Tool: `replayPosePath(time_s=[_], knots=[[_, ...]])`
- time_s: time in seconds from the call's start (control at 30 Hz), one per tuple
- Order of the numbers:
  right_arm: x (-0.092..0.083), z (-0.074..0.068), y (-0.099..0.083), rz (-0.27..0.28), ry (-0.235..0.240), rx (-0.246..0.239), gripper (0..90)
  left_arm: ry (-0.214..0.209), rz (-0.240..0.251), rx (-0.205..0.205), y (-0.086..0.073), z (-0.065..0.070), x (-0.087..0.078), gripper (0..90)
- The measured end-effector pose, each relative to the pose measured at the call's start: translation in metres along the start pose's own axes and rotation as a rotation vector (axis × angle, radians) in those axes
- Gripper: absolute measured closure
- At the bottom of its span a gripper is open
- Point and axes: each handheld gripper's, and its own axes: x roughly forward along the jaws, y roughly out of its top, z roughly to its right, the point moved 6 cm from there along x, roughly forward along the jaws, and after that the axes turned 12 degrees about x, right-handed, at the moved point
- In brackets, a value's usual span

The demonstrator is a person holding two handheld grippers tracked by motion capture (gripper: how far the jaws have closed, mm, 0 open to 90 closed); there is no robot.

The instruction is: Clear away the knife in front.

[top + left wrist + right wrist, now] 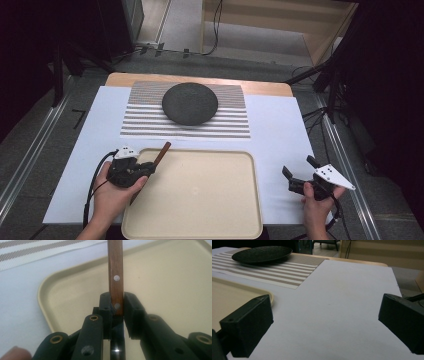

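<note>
Left gripper (pixel 145 169), near edge of table, over the left rim of the tray (pixel 210 155). Jaws nearly together, clamped on a brown wooden handle with two rivets: a knife (pixel 115 277). The handle runs up and away from the jaws, past the tray's far-left corner in the high view (pixel 162 153). A dark, shiny blade part shows below the jaws in the left gripper view; how far it runs I cannot tell.

Under and to the right of this gripper: bare tray floor, all the way to the raised rim. Left of it: white sheet (pixel 90 145), bare to the table edge.

Right gripper (pixel 299 173), right of the tray, apart from its rim. Jaws spread wide, nothing between them, over white sheet. Open surface ahead of it and to its right, up to the sheet's edge.

Beyond both: striped mat (pixel 145 117), its near edge just past the tray. Dark plate (pixel 190 103) sits on the mat.
</note>
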Motion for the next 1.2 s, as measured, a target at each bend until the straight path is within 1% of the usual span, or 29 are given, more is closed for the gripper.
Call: replayPosePath(time_s=[0.23,0.37,0.5,0.53,0.6,0.77,0.83,0.9,0.93,0.97,1.0,1.03,1.07,1.13,1.17,1.2], knots=[[0.0,0.0,0.0,0.001,0.0,-0.002,0.0,-0.004,-0.011,-0.028,-0.012,0.002,0.003,76.5],[0.0,0.0,0.0,0.001,0.0,-0.002,0.0,-0.001,-0.02,-0.024,-0.016,0.003,0.004,76.5],[0.0,0.0,0.0,0.0,-0.001,-0.002,0.0,0.005,-0.024,-0.042,-0.021,0.003,0.005,76.4],[0.0,0.0,0.0,0.001,-0.001,-0.003,0.0,0.004,-0.03,-0.041,-0.023,0.003,0.005,76.4],[0.0,0.0,0.0,0.0,-0.002,0.0,0.0,0.012,-0.03,-0.042,-0.024,0.003,0.005,76.3],[0.0,0.0,0.0,-0.001,-0.004,0.0,0.0,0.017,-0.032,-0.045,-0.028,0.003,0.005,76.0],[0.0,0.0,0.0,0.0,-0.003,-0.001,0.0,0.036,-0.03,-0.042,-0.029,0.001,0.003,75.6],[0.0,0.0,0.0,-0.001,-0.004,0.0,0.0,0.075,-0.02,-0.034,-0.031,-0.003,0.002,74.4],[0.0,0.0,0.0,0.0,-0.003,-0.002,0.0,0.104,-0.005,-0.028,-0.031,-0.006,0.001,71.9],[0.0,0.0,0.0,-0.001,-0.005,0.0,0.0,0.119,0.016,-0.02,-0.031,-0.008,0.001,67.5],[0.0,0.0,0.0,-0.001,-0.004,0.001,0.0,0.114,0.035,-0.011,-0.031,-0.01,0.0,66.1],[0.0,0.0,0.0,0.0,-0.003,0.0,0.0,0.102,0.062,-0.011,-0.029,-0.011,-0.001,66.3],[0.0,0.0,0.0,0.0,-0.003,0.0,0.0,0.09,0.085,-0.003,-0.027,-0.011,-0.002,68.7],[0.0,0.0,0.0,-0.001,-0.004,0.0,0.0,0.081,0.112,0.028,-0.023,-0.011,-0.002,73.7],[0.001,0.0,0.0,0.0,-0.004,0.0,0.0,0.08,0.121,0.062,-0.022,-0.01,0.0,77.8],[0.001,0.0,0.0,-0.001,-0.005,-0.002,0.0,0.075,0.128,0.081,-0.02,-0.009,0.002,80.6]])
